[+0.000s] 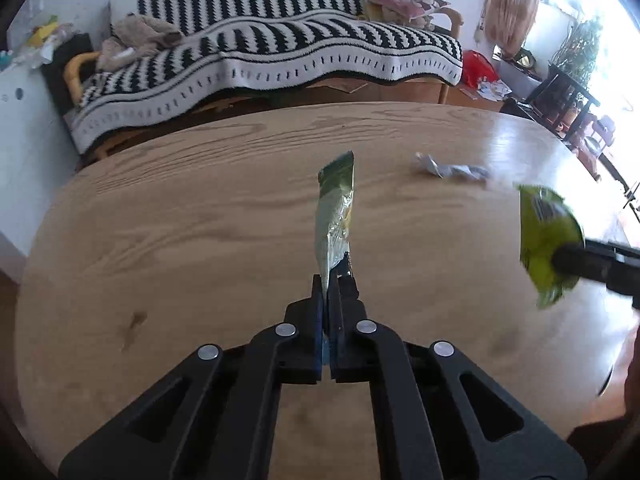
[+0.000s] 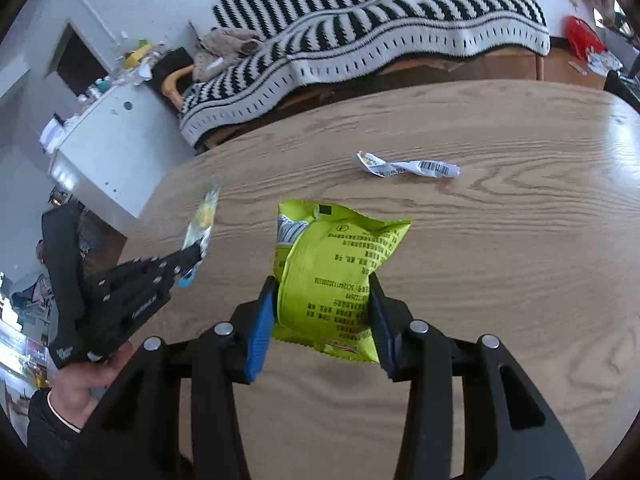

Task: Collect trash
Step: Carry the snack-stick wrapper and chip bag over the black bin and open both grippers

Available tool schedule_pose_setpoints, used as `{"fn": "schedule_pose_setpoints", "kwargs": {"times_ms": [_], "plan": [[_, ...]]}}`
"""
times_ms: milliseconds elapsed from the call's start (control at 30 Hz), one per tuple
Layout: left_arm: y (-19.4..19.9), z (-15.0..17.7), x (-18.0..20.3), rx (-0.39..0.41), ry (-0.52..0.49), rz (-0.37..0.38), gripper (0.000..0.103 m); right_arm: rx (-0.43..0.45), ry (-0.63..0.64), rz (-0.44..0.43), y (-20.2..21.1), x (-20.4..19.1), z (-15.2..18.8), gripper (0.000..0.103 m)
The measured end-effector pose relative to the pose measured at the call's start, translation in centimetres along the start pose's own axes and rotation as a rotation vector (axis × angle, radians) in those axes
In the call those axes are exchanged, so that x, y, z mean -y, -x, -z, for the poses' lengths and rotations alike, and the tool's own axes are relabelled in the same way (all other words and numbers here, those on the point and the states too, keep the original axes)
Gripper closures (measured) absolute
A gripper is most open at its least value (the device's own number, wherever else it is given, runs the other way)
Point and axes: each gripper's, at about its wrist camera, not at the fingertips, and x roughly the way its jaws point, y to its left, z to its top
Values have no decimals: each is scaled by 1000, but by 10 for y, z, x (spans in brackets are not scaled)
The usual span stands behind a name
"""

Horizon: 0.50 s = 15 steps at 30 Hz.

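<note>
The left gripper is clenched on the lower end of a thin silvery-green wrapper, which stands up edge-on from its tips toward 12 o'clock, clear of the wooden table. In the right wrist view the same wrapper shows pale yellow and blue, pinched in the left gripper at 9 o'clock, with a hand in a dark sleeve holding that tool.

The right gripper is grasping a lime-green snack bag, its blue pads pressing the bag's two sides; the bag's printed back faces the camera and its top points to 12 o'clock. From the left wrist view that bag appears blurred at 3 o'clock.

A crumpled white paper strip with a barcode lies flat on the table at 1 o'clock beyond the bag, well apart from both grippers. Behind the table stands a sofa under a black-and-white striped blanket.
</note>
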Motion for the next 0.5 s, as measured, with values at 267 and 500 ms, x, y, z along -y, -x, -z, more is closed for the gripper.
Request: {"fn": "schedule_pose_setpoints", "kwargs": {"times_ms": [267, 500], "plan": [[66, 57, 8, 15, 111, 18, 102, 24, 19, 22, 50, 1, 56, 60], [80, 83, 49, 24, 84, 35, 102, 9, 25, 44, 65, 7, 94, 59]]}}
